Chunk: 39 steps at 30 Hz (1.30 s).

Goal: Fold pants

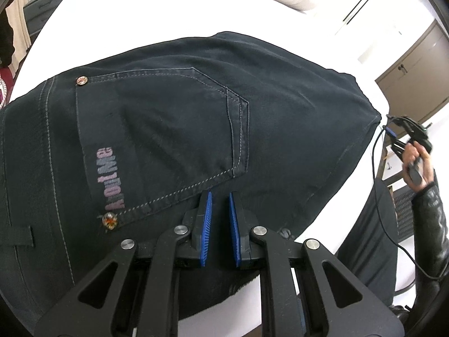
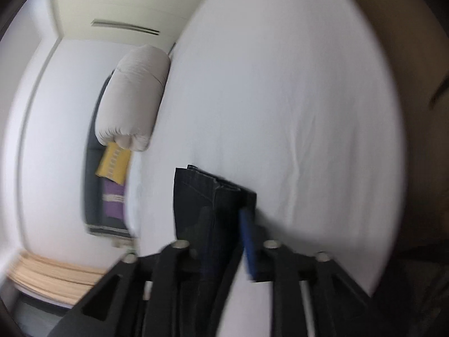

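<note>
Dark navy pants [image 1: 179, 129] lie spread on a white bed [image 1: 168, 8], back pocket and printed logo facing up. My left gripper [image 1: 219, 196] hovers over the seat just below the pocket, its blue-padded jaws a little apart with nothing between them. My right gripper [image 2: 224, 210] is shut on the hem end of the pants' legs [image 2: 202, 193] and holds it above the sheet; this view is blurred. In the left wrist view the right gripper [image 1: 393, 134] shows at the pants' far right corner, held by a hand.
A folded beige duvet [image 2: 132, 104] lies at the head of the bed [image 2: 280, 84]. A brown cabinet [image 1: 415, 64] stands beyond the bed's right edge. A grey dresser [image 1: 42, 5] stands at the far left. A cable [image 1: 381, 196] hangs from the right gripper.
</note>
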Tool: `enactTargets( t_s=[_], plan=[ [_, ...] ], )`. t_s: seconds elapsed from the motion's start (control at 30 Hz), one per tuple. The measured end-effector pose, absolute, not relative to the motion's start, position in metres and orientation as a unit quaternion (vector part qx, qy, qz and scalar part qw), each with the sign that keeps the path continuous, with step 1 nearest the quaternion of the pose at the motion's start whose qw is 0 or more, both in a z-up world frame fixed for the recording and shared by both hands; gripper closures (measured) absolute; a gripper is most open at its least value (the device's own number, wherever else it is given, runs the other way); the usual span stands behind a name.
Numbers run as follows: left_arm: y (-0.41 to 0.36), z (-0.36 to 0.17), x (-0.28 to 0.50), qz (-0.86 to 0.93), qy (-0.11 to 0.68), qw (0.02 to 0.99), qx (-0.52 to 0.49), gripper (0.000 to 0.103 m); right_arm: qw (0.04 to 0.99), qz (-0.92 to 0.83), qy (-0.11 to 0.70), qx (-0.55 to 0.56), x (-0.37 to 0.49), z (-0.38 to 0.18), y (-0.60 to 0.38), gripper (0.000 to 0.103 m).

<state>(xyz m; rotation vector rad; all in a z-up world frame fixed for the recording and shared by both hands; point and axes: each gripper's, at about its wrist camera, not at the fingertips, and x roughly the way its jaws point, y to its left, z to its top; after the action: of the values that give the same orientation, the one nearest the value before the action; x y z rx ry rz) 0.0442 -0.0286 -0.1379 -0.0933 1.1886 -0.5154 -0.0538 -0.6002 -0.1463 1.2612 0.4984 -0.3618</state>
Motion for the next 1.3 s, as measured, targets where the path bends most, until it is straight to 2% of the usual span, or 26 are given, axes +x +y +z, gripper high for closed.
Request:
enactTargets(
  t_s=[0.1, 0.17, 0.43, 0.57, 0.83, 0.9, 0.97, 1.07, 1.3],
  plan=[
    [-0.019, -0.141, 0.044, -0.243, 0.549, 0.797, -0.062, 0.091, 0.778, -0.057, 0.268, 0.565, -0.049, -0.125, -0.551, 0.065],
    [-0.017, -0.142, 0.044, -0.242, 0.547, 0.799, -0.067, 0.091, 0.778, -0.008, 0.296, 0.554, -0.048, -0.122, -0.519, 0.058],
    [-0.010, -0.142, 0.036, -0.248, 0.541, 0.800, -0.075, 0.091, 0.726, 0.049, 0.370, 0.578, -0.012, -0.151, -0.447, 0.057],
    [-0.006, -0.143, 0.037, -0.248, 0.539, 0.801, -0.082, 0.091, 0.717, 0.031, 0.372, 0.589, -0.015, -0.160, -0.450, 0.052],
    [-0.005, -0.142, 0.036, -0.246, 0.538, 0.802, -0.079, 0.091, 0.713, 0.043, 0.362, 0.599, -0.014, -0.173, -0.447, 0.055],
    [-0.005, -0.141, 0.036, -0.244, 0.539, 0.803, -0.077, 0.091, 0.714, 0.042, 0.368, 0.594, -0.009, -0.175, -0.444, 0.062],
    [-0.007, -0.141, 0.036, -0.244, 0.539, 0.803, -0.075, 0.091, 0.711, 0.037, 0.370, 0.596, -0.011, -0.183, -0.446, 0.082],
    [-0.008, -0.140, 0.036, -0.244, 0.540, 0.802, -0.074, 0.091, 0.714, 0.034, 0.371, 0.592, -0.018, -0.188, -0.449, 0.095],
    [-0.011, -0.139, 0.037, -0.245, 0.542, 0.801, -0.074, 0.091, 0.722, 0.018, 0.358, 0.592, -0.052, -0.190, -0.450, 0.099]
  ],
)
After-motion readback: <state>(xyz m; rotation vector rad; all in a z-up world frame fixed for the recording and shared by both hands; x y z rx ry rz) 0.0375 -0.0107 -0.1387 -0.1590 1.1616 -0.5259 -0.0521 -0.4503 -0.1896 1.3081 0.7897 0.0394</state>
